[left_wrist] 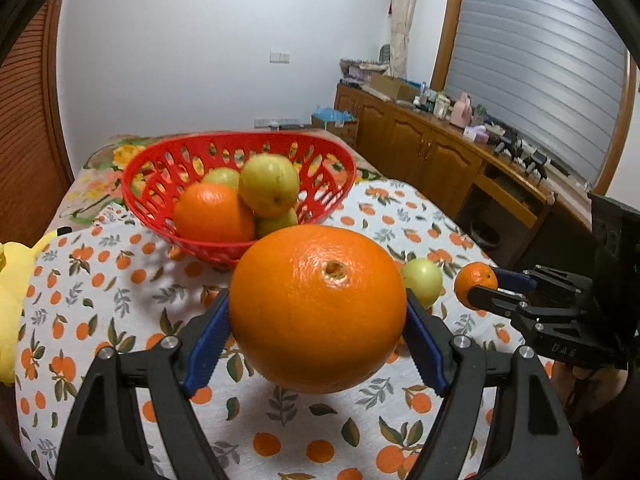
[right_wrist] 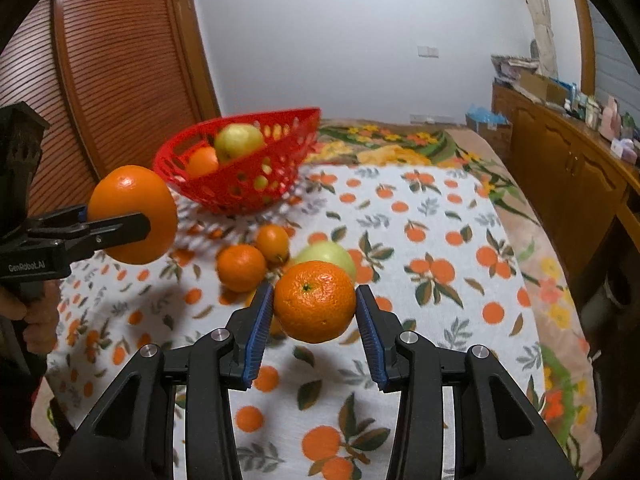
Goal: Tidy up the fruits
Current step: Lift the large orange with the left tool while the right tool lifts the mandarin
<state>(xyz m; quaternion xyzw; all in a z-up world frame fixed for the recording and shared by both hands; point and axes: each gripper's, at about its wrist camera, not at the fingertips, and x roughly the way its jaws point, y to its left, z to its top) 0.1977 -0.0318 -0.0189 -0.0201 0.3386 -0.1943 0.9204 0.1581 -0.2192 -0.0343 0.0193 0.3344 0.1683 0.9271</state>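
Fruit is being held up in both hands, off the desk.

From the left wrist camera, the left gripper [left_wrist: 318, 322] is grasping a big orange [left_wrist: 318, 308] between its blue pads, one pad on each side. The orange is round, so it has no long way; its little navel dimple is pointing up and toward the camera. The red basket [left_wrist: 336, 152] is sitting straight ahead, just past the orange and a bit to the left. It is already holding one orange and some green fruit. The basket's long way is running left to right, so its wide open top is facing this hand. A green fruit [left_wrist: 422, 286] is lying on the desk [left_wrist: 120, 320] to the right of the basket, behind the big orange.

From the right wrist camera, the right gripper [right_wrist: 315, 312] is clenching a small mandarin [right_wrist: 315, 302]. Its green stem spot is pointing up. The red basket is farther away here, up ahead and to the left. Two more small oranges [right_wrist: 256, 256] are waiting on the desk in front of the basket.

The left hand looks nearer to the basket, so its orange probably should be going in first.
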